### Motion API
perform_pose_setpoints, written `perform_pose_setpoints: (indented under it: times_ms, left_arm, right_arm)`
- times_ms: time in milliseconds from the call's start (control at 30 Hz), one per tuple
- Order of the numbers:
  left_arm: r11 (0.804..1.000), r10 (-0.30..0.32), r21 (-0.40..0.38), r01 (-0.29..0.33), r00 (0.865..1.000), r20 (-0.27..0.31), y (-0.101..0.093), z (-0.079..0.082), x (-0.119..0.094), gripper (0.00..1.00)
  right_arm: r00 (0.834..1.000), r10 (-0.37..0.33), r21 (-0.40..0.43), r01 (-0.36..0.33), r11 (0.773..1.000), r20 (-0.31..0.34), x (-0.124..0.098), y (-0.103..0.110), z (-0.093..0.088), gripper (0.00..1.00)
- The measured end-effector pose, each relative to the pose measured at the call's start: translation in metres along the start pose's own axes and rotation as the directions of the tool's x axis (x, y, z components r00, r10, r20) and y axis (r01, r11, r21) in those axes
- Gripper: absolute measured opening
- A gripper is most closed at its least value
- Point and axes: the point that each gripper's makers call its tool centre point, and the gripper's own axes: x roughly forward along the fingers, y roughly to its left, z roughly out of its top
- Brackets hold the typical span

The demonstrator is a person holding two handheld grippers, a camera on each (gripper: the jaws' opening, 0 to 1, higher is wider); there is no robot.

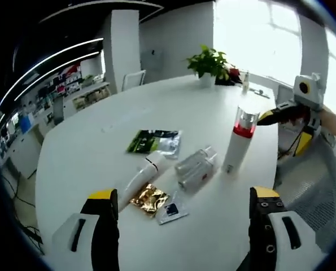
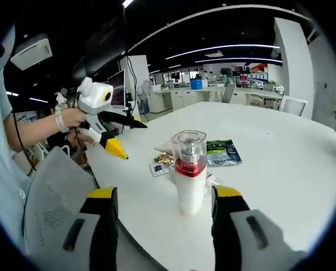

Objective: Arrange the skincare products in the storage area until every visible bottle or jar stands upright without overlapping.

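The tall bottle [image 2: 189,172] stood upright near the table [image 2: 280,147] edge, directly ahead between the spread jaws of the right gripper [image 2: 164,212], while the left gripper [image 1: 182,209], also spread, faced a white tube [image 1: 140,178] lying flat.

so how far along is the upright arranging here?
Done: the tall white pump bottle with a red band and clear cap stands upright on the white table.

In hand: nothing. The right gripper is open, its jaws either side of that bottle. The left gripper is open too.

Left: the white tube and the clear plastic bottles lie flat, touching.
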Motion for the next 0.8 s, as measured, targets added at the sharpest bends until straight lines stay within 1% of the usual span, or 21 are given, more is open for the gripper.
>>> perform_pose_setpoints:
  times_ms: [100, 200, 233, 267, 367, 467, 500, 567, 667, 767, 800]
  left_arm:
    - [1.000, -0.005, 0.010, 0.005, 1.000, 0.003, 0.007, 0.005, 0.004, 0.88]
    - [0.998, 0.015, 0.061, -0.013, 1.000, -0.021, 0.020, 0.007, 0.013, 0.86]
    - [0.997, 0.022, 0.070, -0.020, 0.999, -0.030, 0.024, 0.008, 0.016, 0.84]
    - [0.995, 0.028, 0.096, -0.024, 0.999, -0.041, 0.028, 0.008, 0.019, 0.82]
    - [0.990, 0.036, 0.136, -0.030, 0.998, -0.046, 0.037, 0.012, 0.026, 0.74]
    - [0.987, 0.025, 0.159, -0.012, 0.997, -0.079, 0.043, 0.010, 0.034, 0.70]
    - [0.984, 0.027, 0.179, -0.008, 0.995, -0.100, 0.047, 0.008, 0.037, 0.69]
    - [0.976, 0.033, 0.216, -0.006, 0.992, -0.123, 0.054, 0.006, 0.042, 0.65]
    - [0.972, 0.018, 0.233, 0.015, 0.990, -0.137, 0.059, 0.006, 0.050, 0.60]
    - [0.961, 0.010, 0.273, 0.038, 0.985, -0.173, 0.064, 0.003, 0.055, 0.51]
    - [0.958, 0.008, 0.284, 0.047, 0.982, -0.188, 0.066, 0.002, 0.059, 0.49]
  right_arm:
    - [1.000, -0.012, -0.001, 0.012, 1.000, -0.012, -0.001, -0.001, -0.003, 0.66]
    - [1.000, 0.001, -0.004, -0.001, 1.000, -0.016, 0.000, 0.001, -0.004, 0.63]
    - [1.000, 0.003, -0.008, -0.004, 1.000, -0.020, 0.001, 0.002, -0.004, 0.63]
    - [1.000, 0.001, -0.014, -0.002, 1.000, -0.025, 0.001, 0.003, -0.005, 0.61]
    - [1.000, 0.002, -0.012, -0.002, 1.000, -0.021, 0.003, 0.003, -0.004, 0.59]
    - [1.000, -0.001, -0.015, 0.001, 1.000, -0.021, 0.003, 0.002, -0.003, 0.56]
    - [1.000, -0.001, -0.015, 0.001, 1.000, -0.019, 0.004, 0.002, -0.003, 0.55]
    - [1.000, 0.001, -0.018, -0.002, 1.000, -0.020, 0.004, 0.002, -0.003, 0.54]
    - [1.000, 0.001, -0.013, -0.001, 1.000, -0.022, 0.004, 0.002, -0.004, 0.53]
    - [1.000, 0.001, 0.000, -0.001, 1.000, -0.016, 0.003, 0.002, -0.004, 0.54]
    - [1.000, 0.002, 0.001, -0.002, 1.000, -0.015, 0.003, 0.002, -0.004, 0.54]
